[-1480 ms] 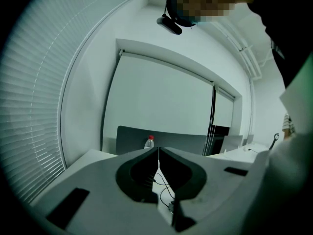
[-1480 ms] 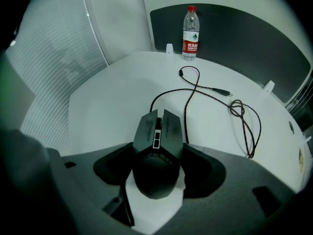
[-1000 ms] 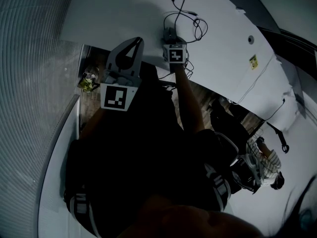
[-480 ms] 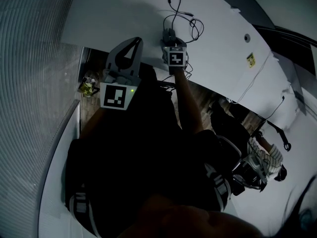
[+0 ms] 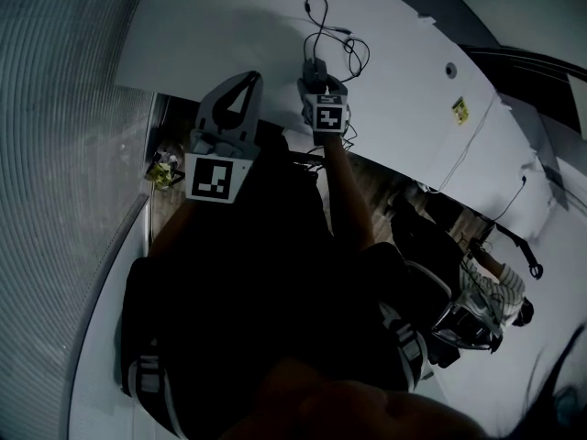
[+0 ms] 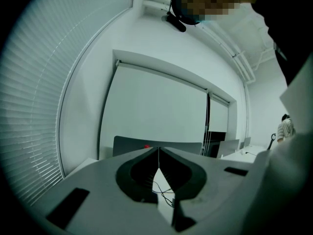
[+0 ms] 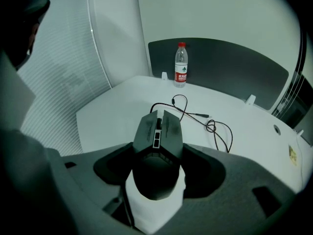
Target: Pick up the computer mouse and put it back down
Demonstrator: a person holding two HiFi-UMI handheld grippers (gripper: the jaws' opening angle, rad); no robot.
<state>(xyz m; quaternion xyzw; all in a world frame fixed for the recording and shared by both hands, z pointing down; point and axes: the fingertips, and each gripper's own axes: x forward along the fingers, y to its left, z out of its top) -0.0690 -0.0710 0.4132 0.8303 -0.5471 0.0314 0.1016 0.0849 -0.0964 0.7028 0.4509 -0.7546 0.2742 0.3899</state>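
The right gripper [image 5: 316,81] holds the computer mouse [image 5: 312,66] over the white table [image 5: 215,26], cable [image 5: 341,33] looping beyond.

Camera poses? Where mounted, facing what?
Head view: head-mounted, steeply down at table; left hand-held gripper, right hand-held gripper, forearm show.
Left gripper view: on left hand-held gripper, jaws shut, facing a wall; person's head at top.
Right gripper view: on right hand-held gripper, jaws on computer mouse; bottle beyond.
Head, right gripper views share: computer mouse, cable.
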